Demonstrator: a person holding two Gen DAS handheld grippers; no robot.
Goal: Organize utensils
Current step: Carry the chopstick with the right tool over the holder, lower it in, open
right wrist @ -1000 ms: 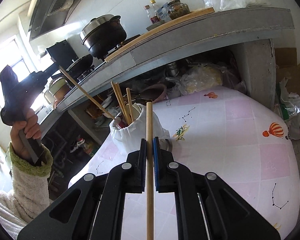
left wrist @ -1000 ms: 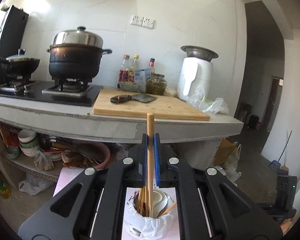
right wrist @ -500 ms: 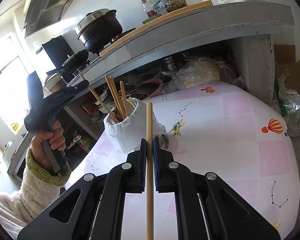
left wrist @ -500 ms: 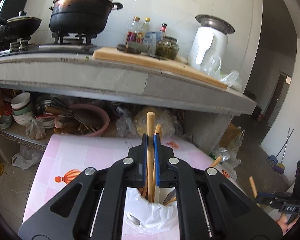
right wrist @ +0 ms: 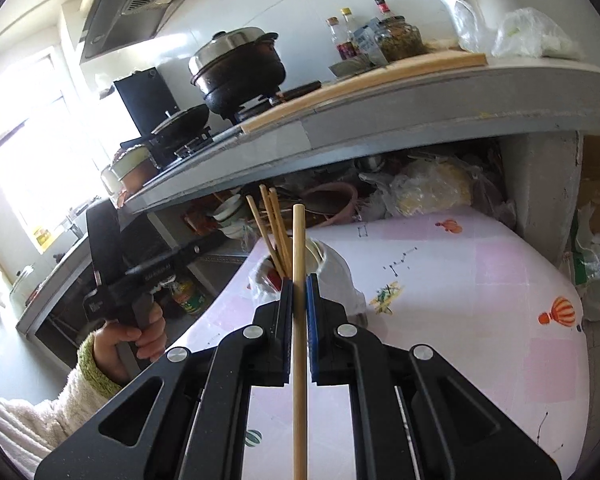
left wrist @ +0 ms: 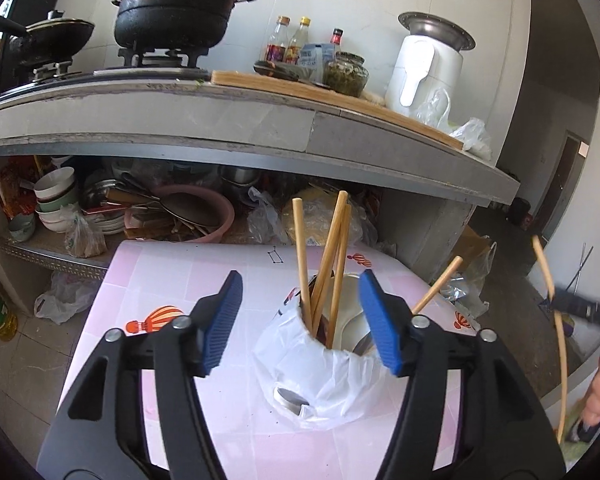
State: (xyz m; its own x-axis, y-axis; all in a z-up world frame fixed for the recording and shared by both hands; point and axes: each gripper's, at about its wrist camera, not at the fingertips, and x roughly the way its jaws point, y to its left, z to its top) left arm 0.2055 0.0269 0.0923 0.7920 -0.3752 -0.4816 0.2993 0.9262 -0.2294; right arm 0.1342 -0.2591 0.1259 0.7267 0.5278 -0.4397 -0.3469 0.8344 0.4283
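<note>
A black lidded pot (left wrist: 176,12) sits on a gas stove (left wrist: 156,60) beside a dark wok (left wrist: 52,36). Along the grey kitchen counter (left wrist: 220,120) lie a wooden cutting board (left wrist: 300,88), sauce bottles (left wrist: 288,40), a glass jar (left wrist: 346,74) and a white appliance (left wrist: 428,68). Stacked bowls (left wrist: 54,200) and a pink basin (left wrist: 204,212) crowd the shelf (left wrist: 52,258) below.

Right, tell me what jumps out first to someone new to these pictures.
The left tongs have just been opening and stand wide above a bag-lined holder on the pink table, with several chopsticks standing in it and none between the blue pads. The right tongs are shut on a single chopstick aimed toward that holder. Behind, a black pot sits on the stove on the counter.
</note>
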